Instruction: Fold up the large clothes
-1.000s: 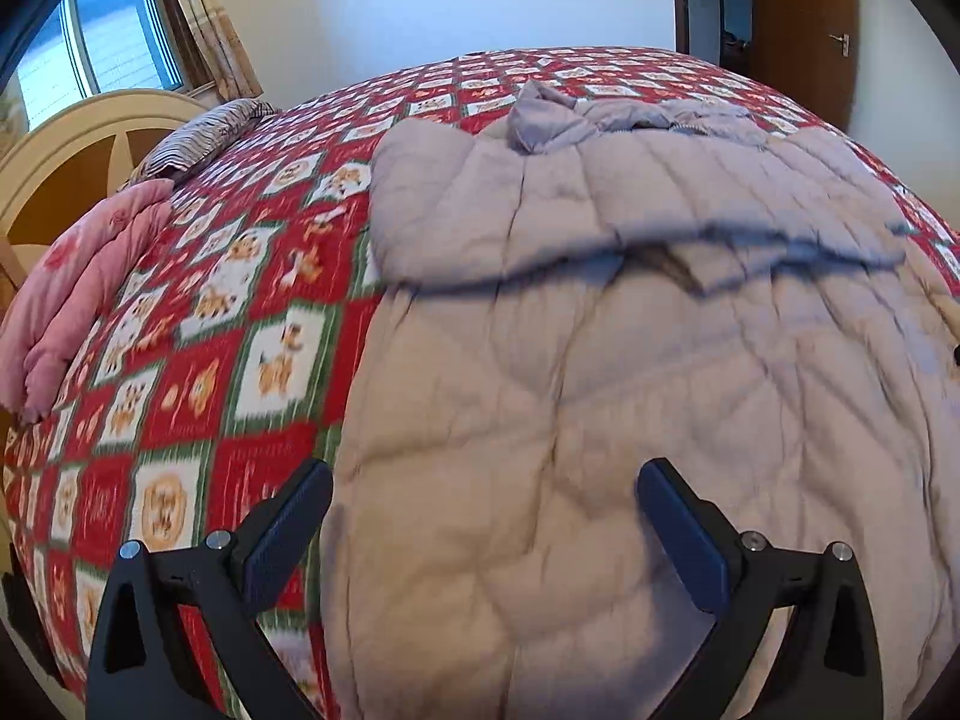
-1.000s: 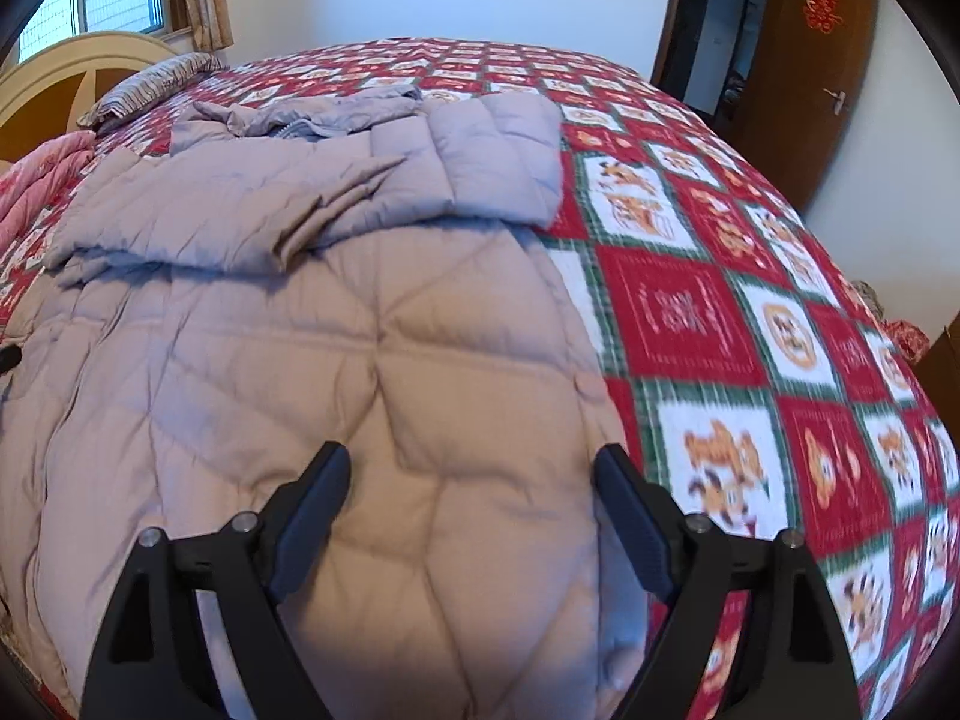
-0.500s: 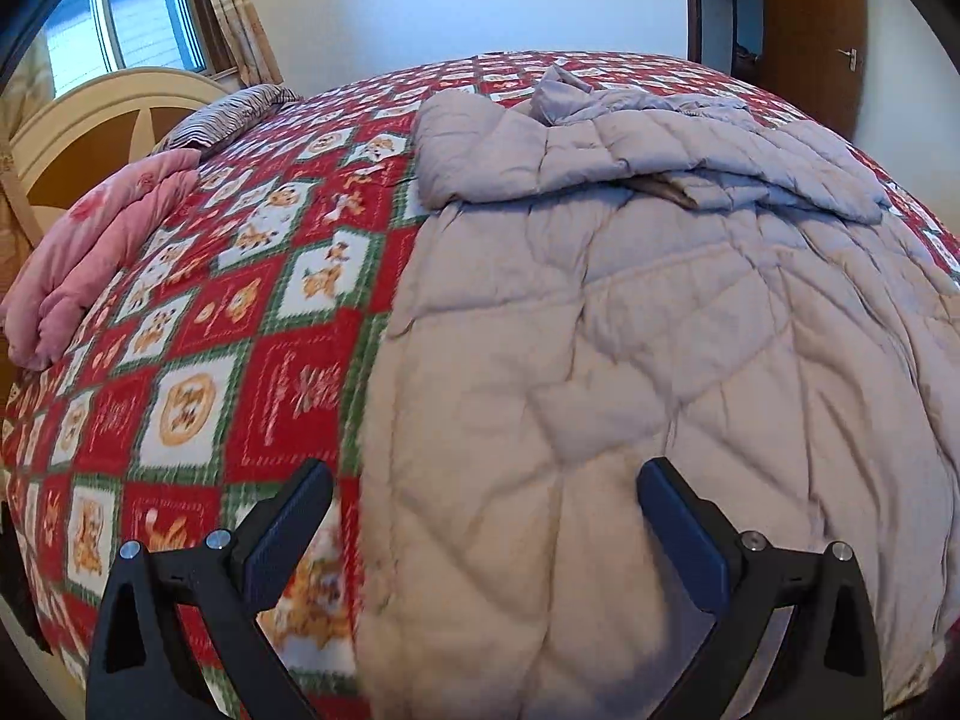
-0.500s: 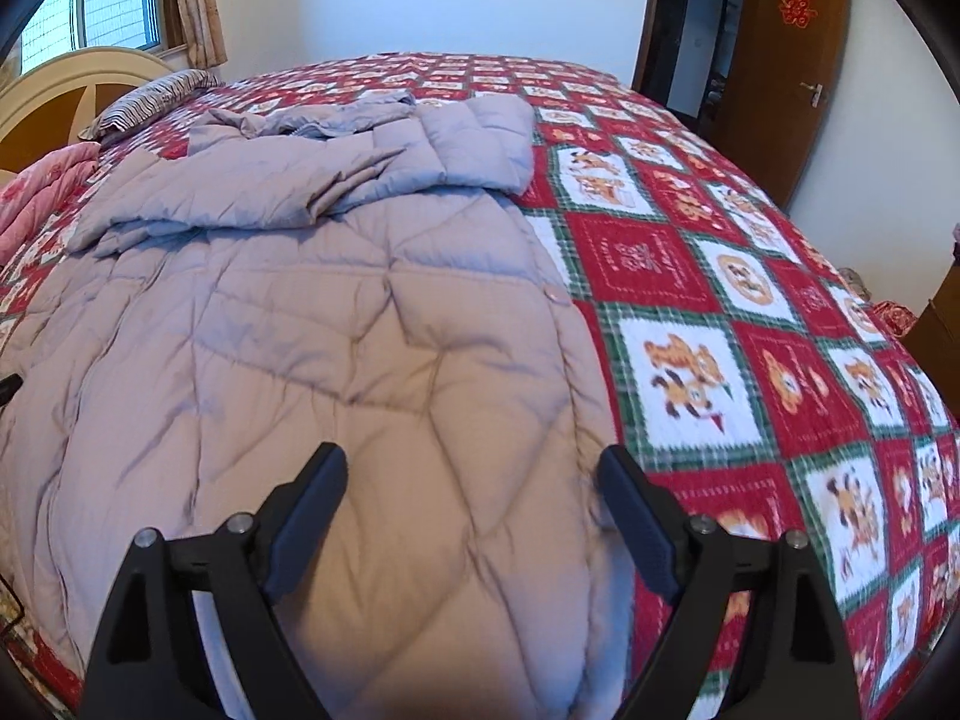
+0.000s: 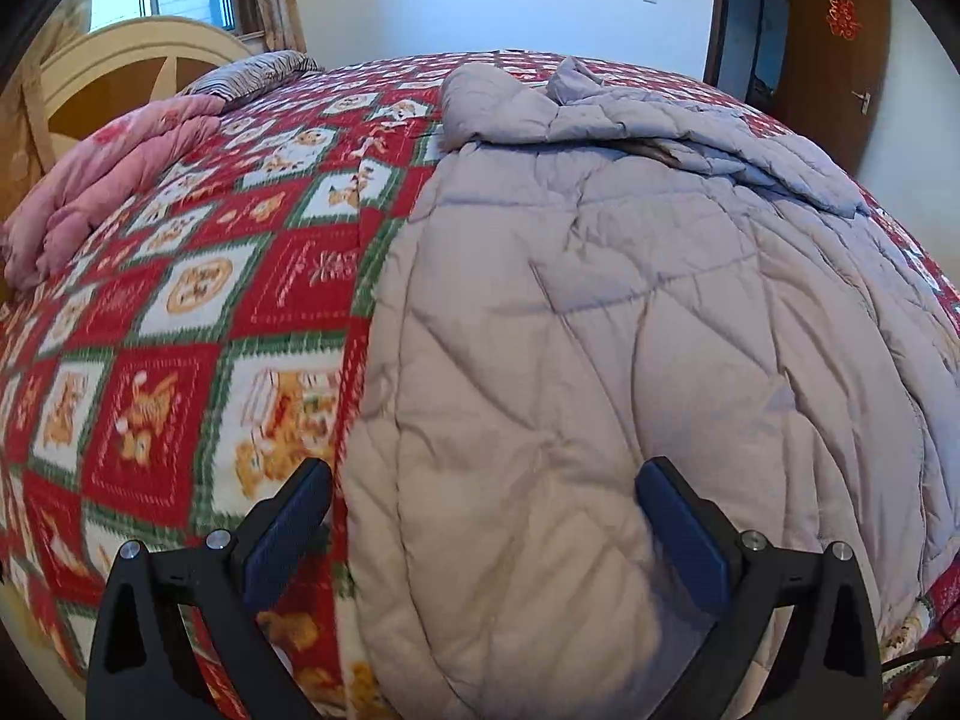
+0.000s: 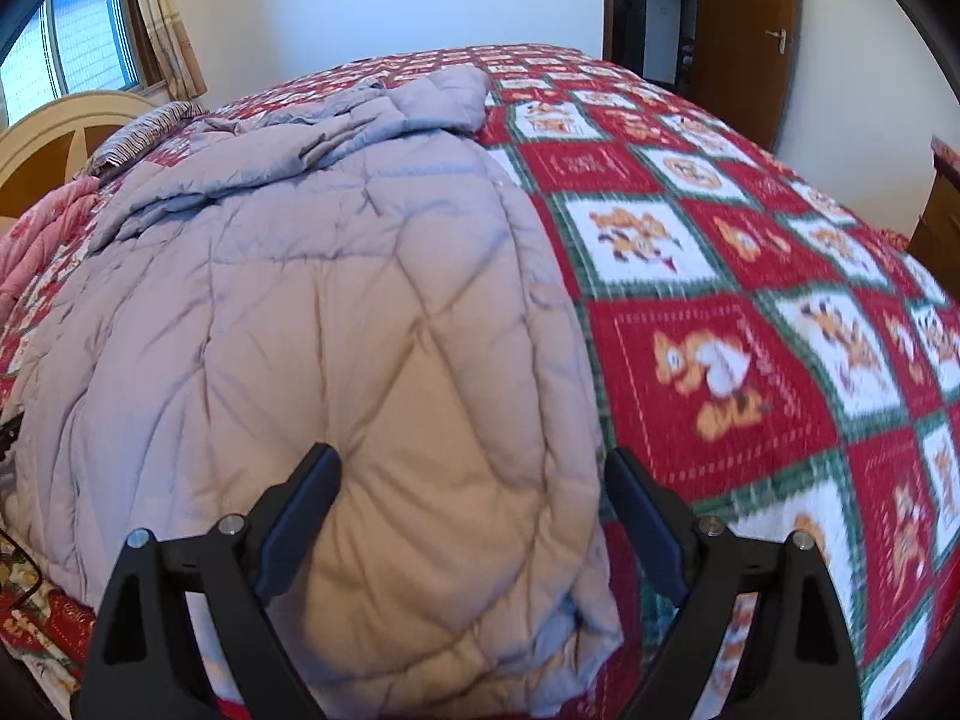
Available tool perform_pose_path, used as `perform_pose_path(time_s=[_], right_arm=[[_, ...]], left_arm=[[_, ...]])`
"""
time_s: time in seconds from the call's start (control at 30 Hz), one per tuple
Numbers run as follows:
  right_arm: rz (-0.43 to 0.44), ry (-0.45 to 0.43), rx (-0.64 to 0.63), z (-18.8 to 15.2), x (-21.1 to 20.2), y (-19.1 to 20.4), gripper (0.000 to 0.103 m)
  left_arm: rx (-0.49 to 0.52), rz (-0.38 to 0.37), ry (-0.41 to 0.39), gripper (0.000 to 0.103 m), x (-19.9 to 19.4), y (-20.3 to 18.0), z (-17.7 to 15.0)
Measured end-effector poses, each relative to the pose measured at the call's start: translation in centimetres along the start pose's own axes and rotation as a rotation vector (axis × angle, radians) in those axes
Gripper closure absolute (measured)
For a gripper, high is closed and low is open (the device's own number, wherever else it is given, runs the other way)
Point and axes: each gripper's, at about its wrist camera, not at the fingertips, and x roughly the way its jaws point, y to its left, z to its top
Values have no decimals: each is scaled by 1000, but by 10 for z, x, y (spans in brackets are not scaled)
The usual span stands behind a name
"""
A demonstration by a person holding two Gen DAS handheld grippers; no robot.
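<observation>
A large grey quilted down coat (image 5: 630, 330) lies spread lengthwise on the bed, its sleeves and hood folded over the far end (image 5: 600, 114). It also shows in the right wrist view (image 6: 360, 330). My left gripper (image 5: 480, 516) is open and empty above the coat's near left hem corner. My right gripper (image 6: 471, 498) is open and empty above the near right hem corner. Neither gripper touches the fabric.
The bed has a red, white and green patterned cover (image 5: 198, 324) (image 6: 750, 300). A pink folded quilt (image 5: 102, 186) and a striped pillow (image 5: 252, 69) lie by the cream headboard (image 5: 120, 72) at the left. A brown door (image 6: 750, 30) stands at the back right.
Both grippers have pulled back toward the foot of the bed, from over the coat's middle to its near hem corners. Both stayed open. The coat has not moved.
</observation>
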Motion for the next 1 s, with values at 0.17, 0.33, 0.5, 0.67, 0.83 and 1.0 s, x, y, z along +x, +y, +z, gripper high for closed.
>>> perform_pose_path(time_s=[0.17,0.33,0.5,0.67,0.83,1.0], right_arm=[[13,-10,-10,-10,0,1,11],[21,-19,-12,-14,1,1,12],[34,-23,-15,-16,0,2,14],[37,-22,-17,-17,-1,3,18],[68,-10,-24,-21,-8,4,30],[84,-7,-21,-29,-14,3,35]], left_arm=[[-36,-33,22,1,4,5,-4],[-36,-36,29,1,4,5,-5],[-18,-40,31,1,1,0,-10],[-10,-47,36,1,-1,-2,-13],[22,-69,39,8,-9,-10,-18],[45,-74,23,17,-15,-12,-21]])
